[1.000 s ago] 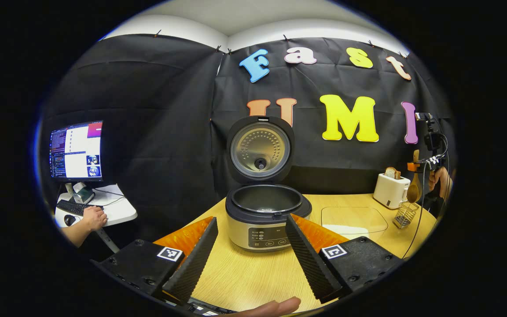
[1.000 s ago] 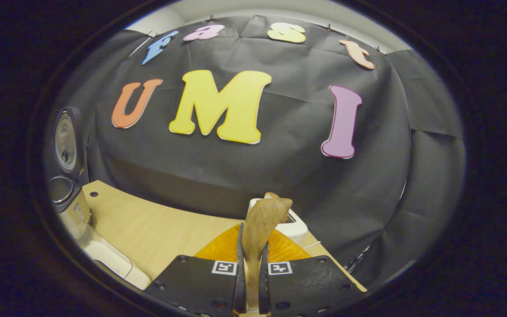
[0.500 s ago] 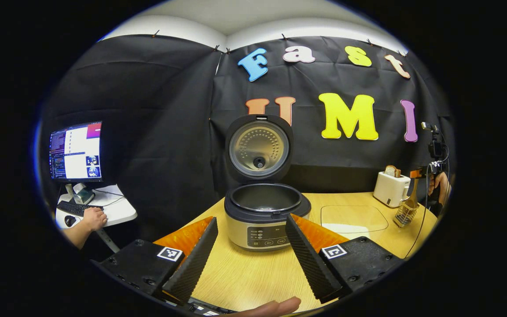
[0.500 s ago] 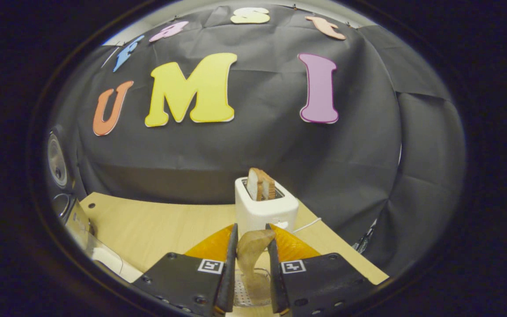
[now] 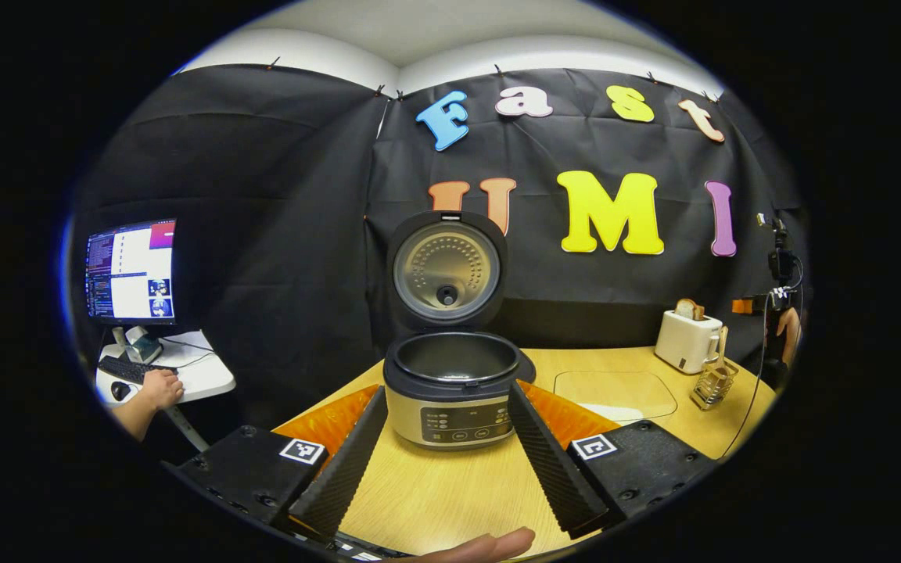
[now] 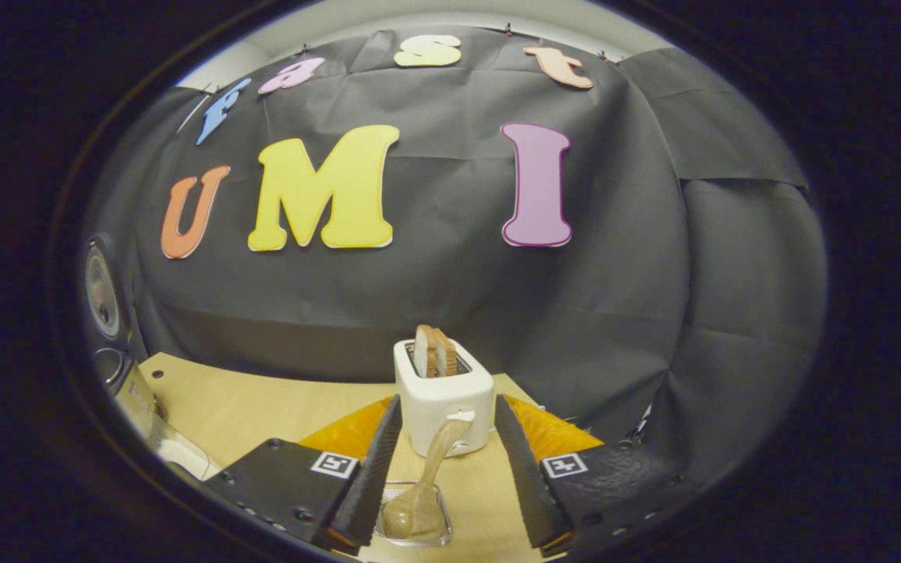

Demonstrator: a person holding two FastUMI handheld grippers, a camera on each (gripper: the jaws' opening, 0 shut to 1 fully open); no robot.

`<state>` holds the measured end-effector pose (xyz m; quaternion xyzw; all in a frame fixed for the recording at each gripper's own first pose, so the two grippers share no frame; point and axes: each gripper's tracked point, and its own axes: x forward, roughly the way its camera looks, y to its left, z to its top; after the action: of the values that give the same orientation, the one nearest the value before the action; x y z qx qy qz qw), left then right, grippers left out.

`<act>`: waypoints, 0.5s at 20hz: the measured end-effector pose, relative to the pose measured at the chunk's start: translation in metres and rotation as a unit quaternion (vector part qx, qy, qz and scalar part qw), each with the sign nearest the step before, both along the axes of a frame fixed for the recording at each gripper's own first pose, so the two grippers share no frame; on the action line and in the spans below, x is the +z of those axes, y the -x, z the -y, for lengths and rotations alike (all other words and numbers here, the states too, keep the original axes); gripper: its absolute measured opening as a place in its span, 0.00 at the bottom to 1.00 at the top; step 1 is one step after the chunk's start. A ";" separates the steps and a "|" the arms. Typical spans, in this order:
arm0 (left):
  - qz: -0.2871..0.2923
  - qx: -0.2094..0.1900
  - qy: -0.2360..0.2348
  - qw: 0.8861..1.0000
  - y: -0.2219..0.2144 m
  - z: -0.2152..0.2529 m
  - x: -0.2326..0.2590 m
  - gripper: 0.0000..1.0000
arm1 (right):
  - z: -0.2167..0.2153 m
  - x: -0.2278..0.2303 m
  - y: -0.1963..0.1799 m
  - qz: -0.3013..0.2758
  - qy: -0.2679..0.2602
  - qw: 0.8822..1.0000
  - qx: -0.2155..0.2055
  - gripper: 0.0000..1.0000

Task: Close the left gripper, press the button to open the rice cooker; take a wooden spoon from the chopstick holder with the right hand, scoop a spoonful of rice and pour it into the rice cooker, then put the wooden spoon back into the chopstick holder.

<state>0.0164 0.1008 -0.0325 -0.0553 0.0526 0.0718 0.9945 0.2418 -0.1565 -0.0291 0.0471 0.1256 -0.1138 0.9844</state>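
The spoon (image 6: 427,477) stands bowl-down in the holder (image 6: 413,522) beside the toaster (image 6: 441,395), so the right gripper (image 6: 444,469) hangs spread, empty. Left gripper (image 5: 439,446), jaws spread, faces the open cooker (image 5: 450,383).

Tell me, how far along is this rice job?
Nearly finished, it seems. The cooker stands with its lid up. The spoon is back in the holder, and the right gripper is open, its fingers clear of it. Whether rice went into the pot can't be seen. Nothing in hand; the left gripper is open too.
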 end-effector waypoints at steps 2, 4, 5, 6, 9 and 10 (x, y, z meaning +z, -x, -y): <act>0.005 0.009 -0.003 1.000 -0.002 0.001 0.002 0.99 | 0.001 -0.003 0.009 0.002 -0.001 1.000 0.006 0.87; 0.006 0.017 -0.010 1.000 -0.005 0.001 -0.001 0.99 | -0.004 -0.005 0.018 0.006 -0.001 1.000 0.019 0.96; 0.009 0.022 -0.011 1.000 -0.008 0.001 -0.002 0.99 | -0.009 -0.006 0.023 0.011 0.002 0.999 0.030 0.96; 0.005 0.026 -0.012 1.000 -0.011 0.001 -0.005 0.99 | -0.013 -0.005 0.028 0.017 0.008 0.999 0.040 0.96; 0.000 0.039 -0.021 0.999 -0.022 -0.004 -0.009 0.99 | -0.023 0.000 0.044 0.040 0.019 0.997 0.059 0.96; -0.002 0.041 -0.027 0.999 -0.028 -0.006 -0.008 0.98 | -0.027 0.002 0.049 0.047 0.016 0.997 0.063 0.95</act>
<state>0.0443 0.1067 -0.0405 -0.0308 0.0506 0.1143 0.9917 0.1927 -0.1295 -0.0275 0.0290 0.0803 -0.0513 0.9950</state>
